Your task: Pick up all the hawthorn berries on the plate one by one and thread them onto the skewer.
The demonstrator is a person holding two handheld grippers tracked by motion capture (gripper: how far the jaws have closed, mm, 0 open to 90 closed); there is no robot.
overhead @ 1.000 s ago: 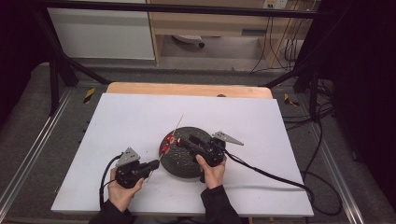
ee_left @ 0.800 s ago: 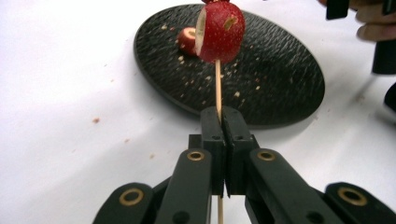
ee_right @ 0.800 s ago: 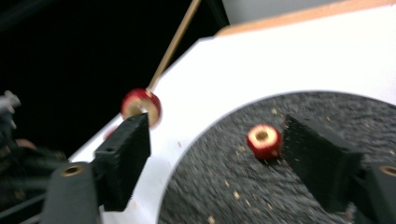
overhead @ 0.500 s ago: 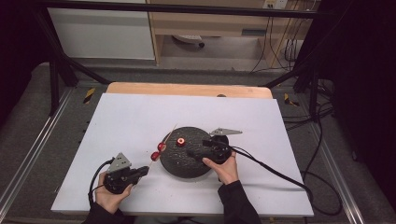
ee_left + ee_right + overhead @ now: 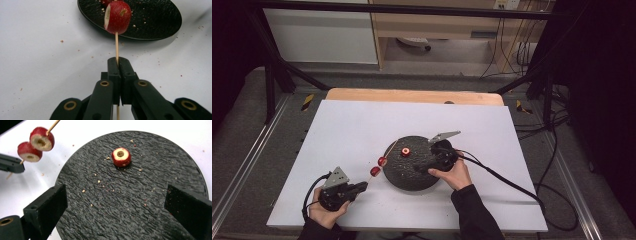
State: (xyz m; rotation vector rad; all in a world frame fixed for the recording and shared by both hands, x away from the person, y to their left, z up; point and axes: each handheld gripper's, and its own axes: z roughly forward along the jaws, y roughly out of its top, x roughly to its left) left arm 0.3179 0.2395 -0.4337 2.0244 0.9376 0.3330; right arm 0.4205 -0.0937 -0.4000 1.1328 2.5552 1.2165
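Note:
A round black plate lies in the middle of the white table. One red fruit ring with a hole through it rests on the plate. My left gripper is shut on a thin wooden skewer carrying two red fruit pieces just off the plate's left rim. In the left gripper view the nearer piece sits above the pinched jaws. My right gripper hovers over the plate, and its jaws have just been opening, with nothing between them. The loose ring lies ahead of them.
Crumbs are scattered on the plate and on the white table top. A wooden strip runs along the table's far edge. Cables trail right from the right gripper. Metal frame rails stand at both sides.
The left gripper has drawn back to the near left with the skewer and its two pieces. The right gripper's jaws have spread, and one red ring now lies free on the plate.

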